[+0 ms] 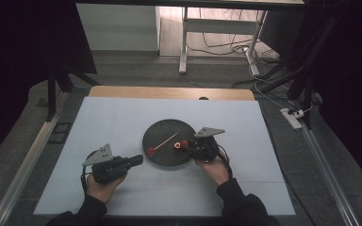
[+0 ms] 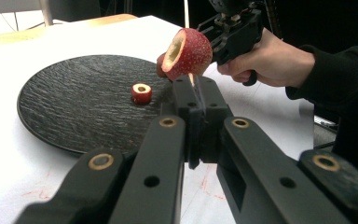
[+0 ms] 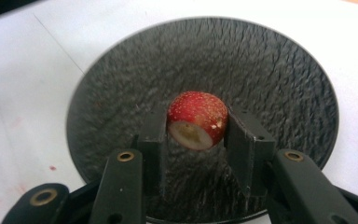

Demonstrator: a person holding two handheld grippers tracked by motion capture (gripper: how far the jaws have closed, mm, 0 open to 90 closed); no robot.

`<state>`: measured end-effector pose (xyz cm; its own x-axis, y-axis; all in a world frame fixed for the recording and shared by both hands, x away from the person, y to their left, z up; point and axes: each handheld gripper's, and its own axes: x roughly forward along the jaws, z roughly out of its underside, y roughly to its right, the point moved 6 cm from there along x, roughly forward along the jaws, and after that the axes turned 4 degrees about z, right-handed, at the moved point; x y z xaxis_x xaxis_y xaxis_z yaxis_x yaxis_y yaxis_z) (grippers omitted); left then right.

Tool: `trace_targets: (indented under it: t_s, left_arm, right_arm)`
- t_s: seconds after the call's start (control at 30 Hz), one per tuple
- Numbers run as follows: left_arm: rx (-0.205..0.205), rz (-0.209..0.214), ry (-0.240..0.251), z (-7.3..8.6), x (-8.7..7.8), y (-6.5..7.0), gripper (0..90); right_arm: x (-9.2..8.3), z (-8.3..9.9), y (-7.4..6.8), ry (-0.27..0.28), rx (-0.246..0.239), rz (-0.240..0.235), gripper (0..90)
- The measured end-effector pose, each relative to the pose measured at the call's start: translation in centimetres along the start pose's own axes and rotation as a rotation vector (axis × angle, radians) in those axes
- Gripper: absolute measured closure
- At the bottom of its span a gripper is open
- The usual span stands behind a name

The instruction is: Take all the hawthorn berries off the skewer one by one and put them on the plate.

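A dark round plate (image 1: 162,129) lies mid-table. My left gripper (image 1: 139,160) sits at the plate's near-left edge, shut on a thin wooden skewer (image 1: 167,140) that slants out over the plate. A red cored fruit (image 2: 187,52) is threaded on the skewer just beyond my left gripper's (image 2: 193,85) jaws. My right gripper (image 3: 197,128) hovers low over the plate, shut on another red fruit (image 3: 197,119) whose cut face points toward the camera. In the high view this right gripper (image 1: 187,145) is at the plate's right side. A small red cored slice (image 2: 141,93) rests on the plate.
The plate stands on a white board (image 1: 108,122) covering the table, with a wooden strip (image 1: 169,92) along the far edge. A power strip (image 1: 292,117) and cables lie on the floor to the right. Metal table legs (image 1: 184,42) stand beyond.
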<state>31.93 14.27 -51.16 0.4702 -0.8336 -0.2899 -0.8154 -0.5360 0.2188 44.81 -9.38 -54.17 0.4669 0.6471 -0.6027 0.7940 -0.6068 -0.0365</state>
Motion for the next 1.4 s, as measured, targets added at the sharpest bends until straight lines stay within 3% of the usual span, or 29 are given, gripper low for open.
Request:
trace_targets:
  t_s: [0.47,0.8,1.13,1.4]
  left_arm:
    - [-0.014,0.0,-0.013,0.2,0.3,-0.2,89.2]
    - [-0.016,-0.002,-0.004,0.2,0.2,-0.2,89.1]
    - [-0.009,0.004,0.007,0.0,0.1,0.0,89.1]
    - [-0.008,0.006,0.021,-0.1,0.0,0.1,89.1]
  right_arm:
    - [1.5,1.2,0.4,-0.058,-0.011,0.015,56.3]
    - [-0.5,-0.2,0.5,0.021,0.043,0.01,37.7]
    - [-3.1,-1.9,-0.8,0.113,0.082,-0.06,18.2]
    - [-4.4,-2.4,-1.9,0.132,0.091,-0.116,7.8]
